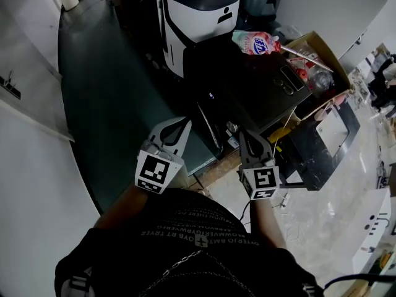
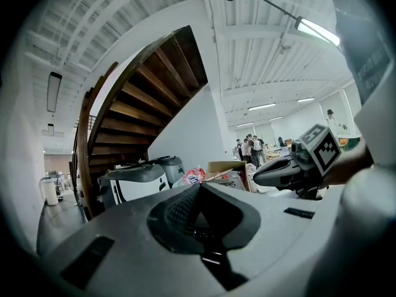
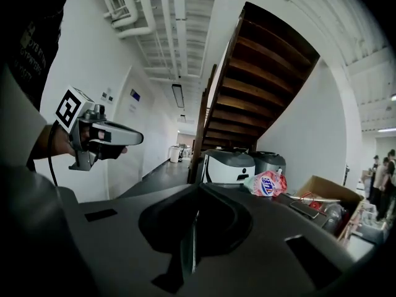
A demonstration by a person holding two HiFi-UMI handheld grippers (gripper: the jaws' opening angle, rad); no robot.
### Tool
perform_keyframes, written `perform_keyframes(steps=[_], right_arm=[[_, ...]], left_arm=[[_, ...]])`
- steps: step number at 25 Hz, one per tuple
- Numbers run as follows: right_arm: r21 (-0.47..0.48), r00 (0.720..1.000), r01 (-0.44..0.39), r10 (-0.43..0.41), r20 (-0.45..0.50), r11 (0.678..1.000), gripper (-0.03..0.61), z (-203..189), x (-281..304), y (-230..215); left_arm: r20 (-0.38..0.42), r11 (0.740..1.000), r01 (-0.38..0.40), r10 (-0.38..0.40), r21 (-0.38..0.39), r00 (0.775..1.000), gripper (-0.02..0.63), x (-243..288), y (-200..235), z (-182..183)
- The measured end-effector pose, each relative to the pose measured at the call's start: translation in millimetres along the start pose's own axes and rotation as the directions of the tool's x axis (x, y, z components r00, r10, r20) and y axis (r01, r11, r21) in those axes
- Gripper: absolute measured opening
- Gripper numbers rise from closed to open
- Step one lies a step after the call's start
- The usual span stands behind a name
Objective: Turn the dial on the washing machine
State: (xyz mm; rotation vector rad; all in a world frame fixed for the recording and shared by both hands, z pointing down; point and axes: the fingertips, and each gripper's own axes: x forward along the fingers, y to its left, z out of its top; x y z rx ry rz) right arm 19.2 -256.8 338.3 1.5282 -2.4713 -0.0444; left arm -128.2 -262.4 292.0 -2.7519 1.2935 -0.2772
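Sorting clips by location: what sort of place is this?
Probably an open workshop or lab hall: a wooden staircase above white machines, a cardboard box of clutter, and people standing far off.

Person in a black printed top, with a pale grey gripper on the left and a dark grey one on the right.

The black top (image 1: 185, 228) carries rows of pale lettering across the chest, a small pale cross, and a thin chain (image 1: 179, 262) lower down. The left gripper (image 1: 184, 122) has a pale grey shell that tapers to a point and dark ribbed pads inside. At its rear is the left marker cube (image 1: 154, 171), white with a black square pattern. The right gripper (image 1: 245, 133) is dark grey with the same tapered shape. It carries the right marker cube (image 1: 263, 183), also black and white, and a thin dark cable (image 1: 245, 208) runs off below it.
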Motion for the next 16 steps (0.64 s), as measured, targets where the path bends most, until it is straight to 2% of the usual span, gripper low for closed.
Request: perform_keyframes(steps=[8, 16], right_arm=[[0.034, 0.999, 0.018, -0.018, -0.028, 0.999, -0.003, -17.9, -2.2, -7.2], [0.051, 0.999, 0.025, -0.024, -0.023, 0.998, -0.003, -10.1, 12.3, -15.9]], left_arm=[[-0.026, 0.999, 0.018, -0.017, 0.037, 1.000, -0.002, -5.0, -8.0, 1.5], [-0.031, 0.999, 0.041, -0.041, 0.019, 0.999, -0.002, 18.6, -1.1, -1.9]])
